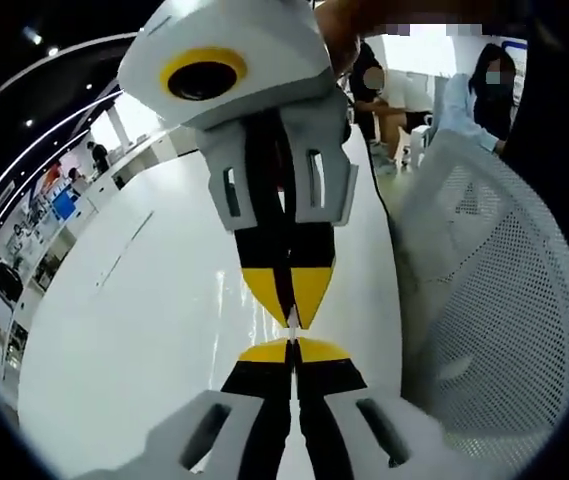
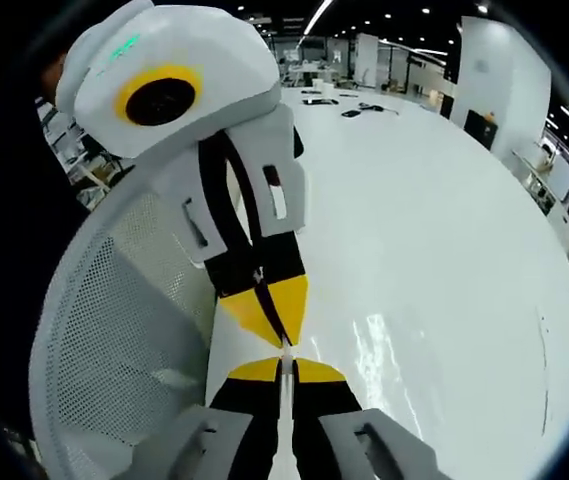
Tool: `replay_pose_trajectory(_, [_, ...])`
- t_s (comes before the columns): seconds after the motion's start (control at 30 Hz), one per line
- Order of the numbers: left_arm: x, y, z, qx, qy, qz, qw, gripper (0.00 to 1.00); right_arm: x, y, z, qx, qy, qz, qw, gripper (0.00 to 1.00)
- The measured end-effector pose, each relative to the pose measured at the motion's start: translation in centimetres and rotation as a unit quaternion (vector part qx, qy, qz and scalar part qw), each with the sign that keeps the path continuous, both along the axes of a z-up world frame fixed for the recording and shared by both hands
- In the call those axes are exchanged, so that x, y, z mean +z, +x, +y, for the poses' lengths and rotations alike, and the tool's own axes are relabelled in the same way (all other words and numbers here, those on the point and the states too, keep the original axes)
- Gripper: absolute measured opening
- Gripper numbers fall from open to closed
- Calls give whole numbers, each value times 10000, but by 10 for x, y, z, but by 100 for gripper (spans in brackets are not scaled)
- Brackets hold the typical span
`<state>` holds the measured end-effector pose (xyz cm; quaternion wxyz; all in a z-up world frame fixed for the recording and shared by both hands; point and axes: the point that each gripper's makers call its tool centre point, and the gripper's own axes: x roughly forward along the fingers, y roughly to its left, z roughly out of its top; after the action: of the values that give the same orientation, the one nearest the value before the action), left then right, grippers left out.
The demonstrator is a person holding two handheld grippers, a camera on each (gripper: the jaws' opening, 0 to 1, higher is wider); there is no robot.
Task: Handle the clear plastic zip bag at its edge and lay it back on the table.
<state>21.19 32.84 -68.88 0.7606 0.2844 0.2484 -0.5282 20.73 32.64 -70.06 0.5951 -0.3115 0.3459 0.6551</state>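
My two grippers meet tip to tip over the white table. In the left gripper view my left gripper rises from the bottom with its yellow-tipped jaws closed. The right gripper reaches down from above, also closed. A thin pale sliver of the clear zip bag is pinched where the tips meet. In the right gripper view my right gripper is closed at the bottom and the left gripper comes in from above. A faint wrinkled sheen of the bag shows just right of the tips. Most of the bag is too transparent to trace.
A white mesh chair back stands close beside the table's edge. Seated people are beyond it. Small dark items lie at the table's far end. Desks and screens line the room's side.
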Motion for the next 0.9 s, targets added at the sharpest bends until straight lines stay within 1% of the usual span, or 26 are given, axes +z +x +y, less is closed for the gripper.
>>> replay_pose_trajectory(0.13, [-4,0,3,2,90,17,10000,0,-5,1,-7,0,-105,-64,9999,0])
replay_pose_trajectory(0.23, [-5,0,5,-1,108,-2,9999,0,-4,3,-14,-75,-145,-45,9999,0])
replay_pose_trajectory(0.33, [-6,0,3,-16,125,-2,9999,0,-3,4,-13,-124,-161,-35,9998,0])
replay_pose_trajectory(0.4, [-8,1,3,-128,279,-107,9995,0,-5,3,-14,-47,-218,-95,9997,0])
replay_pose_trajectory(0.47, [-8,1,2,-150,307,-131,9993,0,-5,3,-15,-33,-251,-123,9996,0])
replay_pose_trajectory(0.5, [-7,1,1,-143,309,-128,9993,1,-5,2,-15,-34,-252,-131,9996,0])
replay_pose_trajectory(0.6, [-11,0,0,-113,349,-42,9993,9,-3,1,-14,-30,-191,-152,9997,0])
replay_pose_trajectory(0.63, [-11,-1,-1,-112,354,-34,9993,9,-3,1,-14,-26,-186,-164,9997,0])
replay_pose_trajectory(0.8, [-11,1,-7,-165,387,-51,9991,6,-1,-3,-10,28,-195,-206,9996,0])
replay_pose_trajectory(0.9, [-11,3,-9,-154,371,-49,9992,4,-1,-1,-9,101,-189,-235,9995,0])
